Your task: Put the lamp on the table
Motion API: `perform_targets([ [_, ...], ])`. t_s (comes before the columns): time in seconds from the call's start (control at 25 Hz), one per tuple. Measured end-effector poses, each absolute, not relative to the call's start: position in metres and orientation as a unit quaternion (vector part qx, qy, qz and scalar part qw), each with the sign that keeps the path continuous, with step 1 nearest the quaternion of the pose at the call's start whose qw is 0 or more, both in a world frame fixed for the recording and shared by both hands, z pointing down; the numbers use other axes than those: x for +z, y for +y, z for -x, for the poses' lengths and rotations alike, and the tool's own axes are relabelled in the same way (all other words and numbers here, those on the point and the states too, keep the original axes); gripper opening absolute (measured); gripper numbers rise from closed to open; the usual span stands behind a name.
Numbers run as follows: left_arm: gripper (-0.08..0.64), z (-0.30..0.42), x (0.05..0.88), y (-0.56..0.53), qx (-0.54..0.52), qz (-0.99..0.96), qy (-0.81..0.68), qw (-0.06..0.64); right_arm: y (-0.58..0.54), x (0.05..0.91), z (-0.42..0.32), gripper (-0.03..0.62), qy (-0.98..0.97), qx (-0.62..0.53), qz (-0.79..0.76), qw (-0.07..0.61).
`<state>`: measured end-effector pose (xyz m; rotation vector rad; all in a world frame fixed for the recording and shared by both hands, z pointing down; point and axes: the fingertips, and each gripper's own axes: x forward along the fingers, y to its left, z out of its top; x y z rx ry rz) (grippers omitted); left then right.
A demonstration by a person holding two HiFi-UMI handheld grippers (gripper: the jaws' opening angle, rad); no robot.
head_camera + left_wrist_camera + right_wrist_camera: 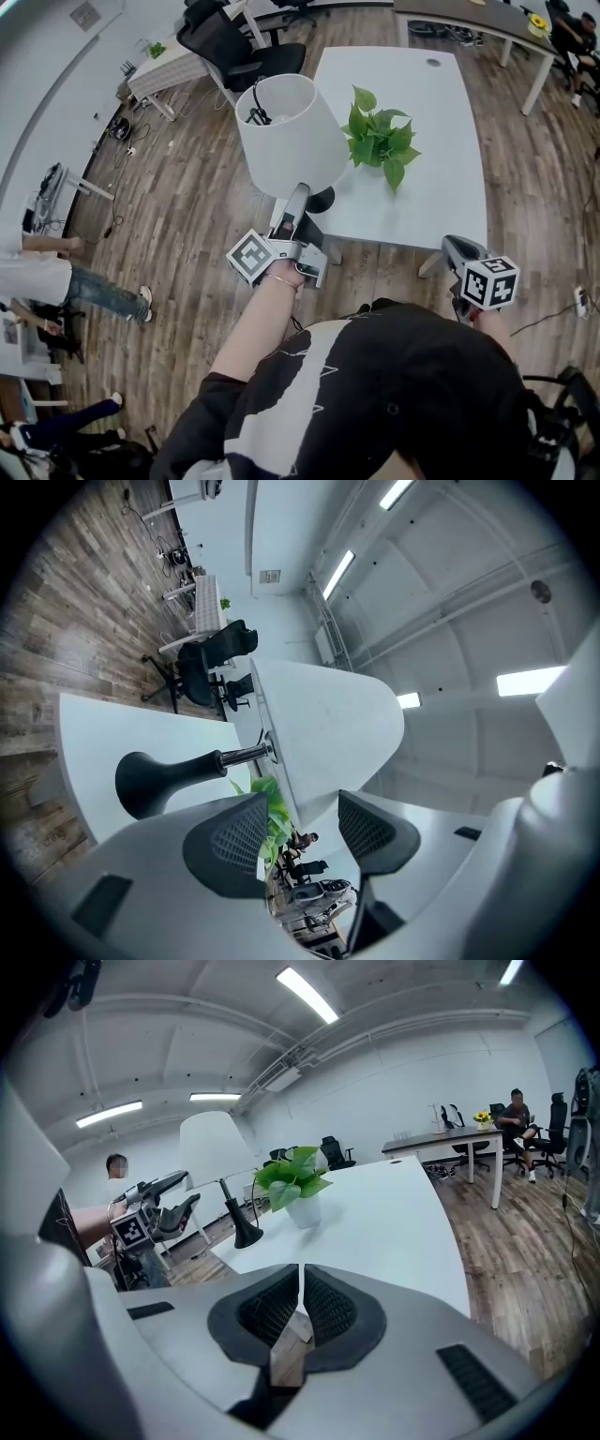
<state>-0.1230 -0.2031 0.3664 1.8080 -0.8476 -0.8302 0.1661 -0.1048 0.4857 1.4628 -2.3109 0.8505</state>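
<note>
The lamp stands upright on the near left corner of the white table (431, 122). Its white shade (291, 131) hides most of the stem, and its black base (323, 199) rests on the tabletop. My left gripper (302, 208) points at the lamp from just off the table's edge, open, with nothing between its pads. In the left gripper view the base (150, 778), the stem (242, 755) and the shade (323, 724) lie beyond the spread fingers (230, 841). My right gripper (457, 248) hangs shut and empty by the table's near right corner; the right gripper view shows the lamp (214, 1152) from the side.
A potted green plant (380, 141) stands on the table right of the lamp. Black office chairs (234, 47) and other desks (164, 66) are behind. A person (56, 272) stands on the wooden floor at left; another sits at a far desk (516, 1115).
</note>
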Motion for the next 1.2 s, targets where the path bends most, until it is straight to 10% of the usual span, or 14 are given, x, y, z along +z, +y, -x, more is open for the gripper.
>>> perform_targets([
  [1.2, 0.178, 0.164, 0.418, -0.111, -0.327, -0.708, -0.362, 0.51, -0.039, 0.491, -0.116, 0.031, -0.804, 0.302, -0.486, 0.163],
])
